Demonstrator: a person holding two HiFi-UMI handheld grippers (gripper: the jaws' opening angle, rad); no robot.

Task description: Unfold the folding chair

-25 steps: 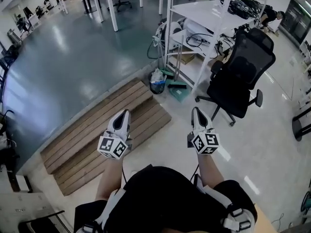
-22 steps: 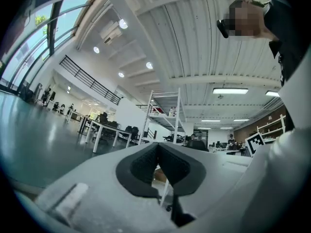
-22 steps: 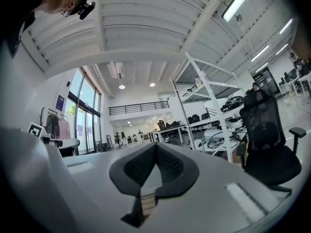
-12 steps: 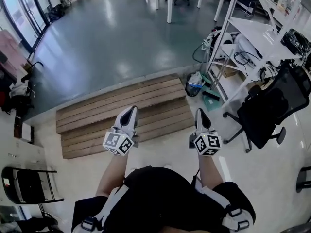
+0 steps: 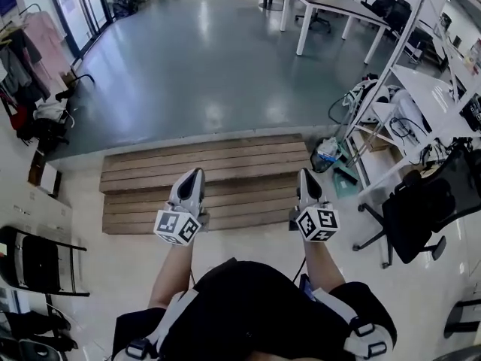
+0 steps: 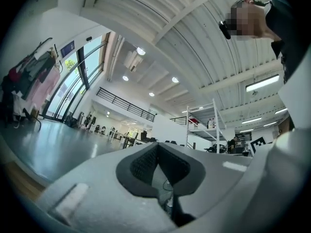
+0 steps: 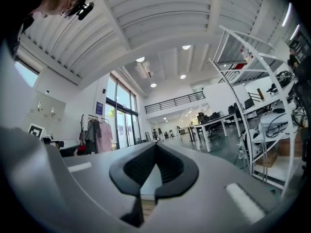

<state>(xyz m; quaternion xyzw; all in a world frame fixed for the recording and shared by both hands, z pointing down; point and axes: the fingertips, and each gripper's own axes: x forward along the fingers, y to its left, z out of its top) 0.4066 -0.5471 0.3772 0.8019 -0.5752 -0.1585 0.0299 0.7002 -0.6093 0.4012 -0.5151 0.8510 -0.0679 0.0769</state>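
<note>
A black folding chair [image 5: 36, 263] with a thin metal frame stands folded flat at the far left of the head view, beside a white wall. My left gripper [image 5: 195, 174] is held out in front of me over the wooden steps, shut and empty. My right gripper [image 5: 305, 174] is level with it on the right, also shut with nothing in it. Both are well to the right of the chair. In the left gripper view the jaws [image 6: 156, 148] meet at their tips. The right gripper view shows its jaws [image 7: 155, 147] closed the same way.
A low wooden step platform [image 5: 225, 160] lies ahead on the floor. To the right stand a black office chair [image 5: 421, 216] and a white shelving rack [image 5: 409, 100] with cables. A white table [image 5: 338, 6] is farther back. Clothes [image 5: 37, 40] and bags hang at the left.
The view has swung left: the office chair and rack slid to the right edge and the folding chair came into sight at the left. Both grippers stayed shut in front of me.
</note>
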